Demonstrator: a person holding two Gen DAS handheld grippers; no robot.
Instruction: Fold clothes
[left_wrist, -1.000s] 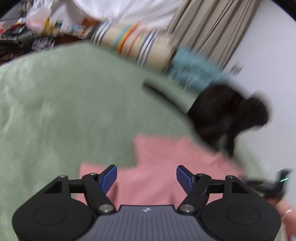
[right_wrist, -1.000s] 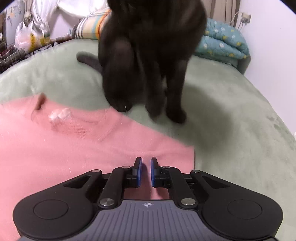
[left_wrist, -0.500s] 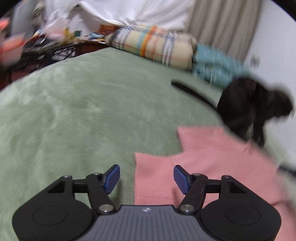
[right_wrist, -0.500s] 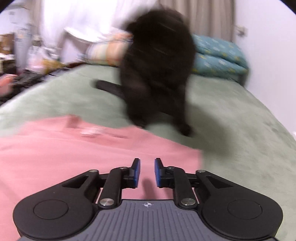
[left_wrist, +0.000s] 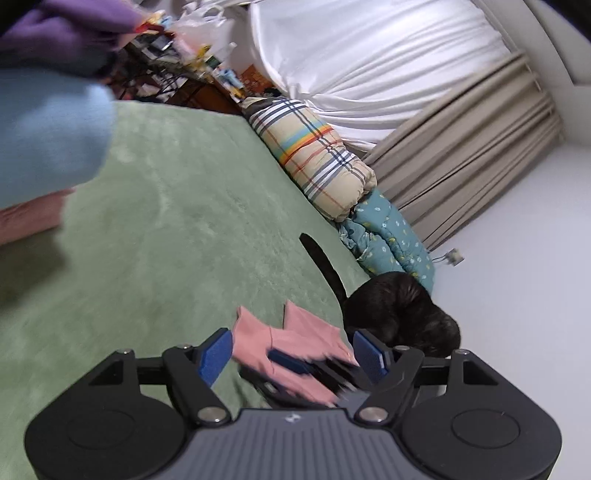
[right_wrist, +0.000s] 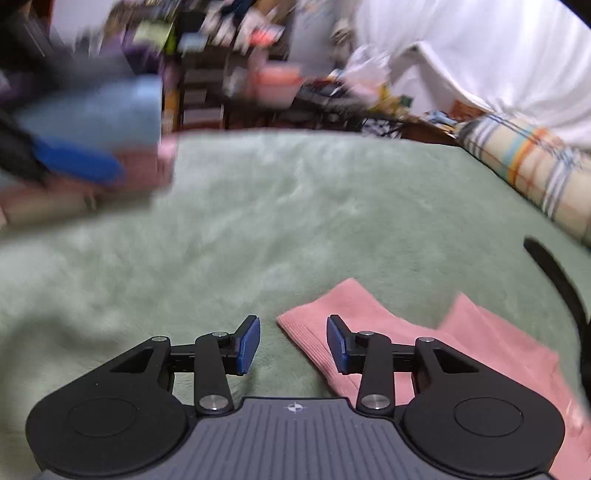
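Right wrist view: a second back I had the right gripper (right_wrist: 292, 325) nipped shut at the pink sweater's (right_wrist: 354, 306) body edge, close under the black cat (left_wrist: 399, 314). Its jaws have just been opening, and they now stand moderately apart over the green blanket (right_wrist: 258, 221). The ribbed end of one sleeve cuff lies between the fingers, nearer the right one, with no pad pressing on it. The left gripper (left_wrist: 291, 339) has just been opening too. Its fingers are spread wide and pinch nothing. In its view the two pink cuffs show beyond the tips, with a blurred dark shape among them that I take for my other gripper. The view has swung from the collar to the cuff ends, and the cat, which stood right over the garment, now sits past the sleeves by the wall. I read that as one fold let go and the sleeves being next, though the sweater is not yet a finished parcel. It lies flat on the blanket, well apart from the stack of folded clothes (left_wrist: 48, 140) at the far left. Both grippers tilt down toward the bed, the frames canted as though my wrists are rolled, and the right view is smeared with motion.
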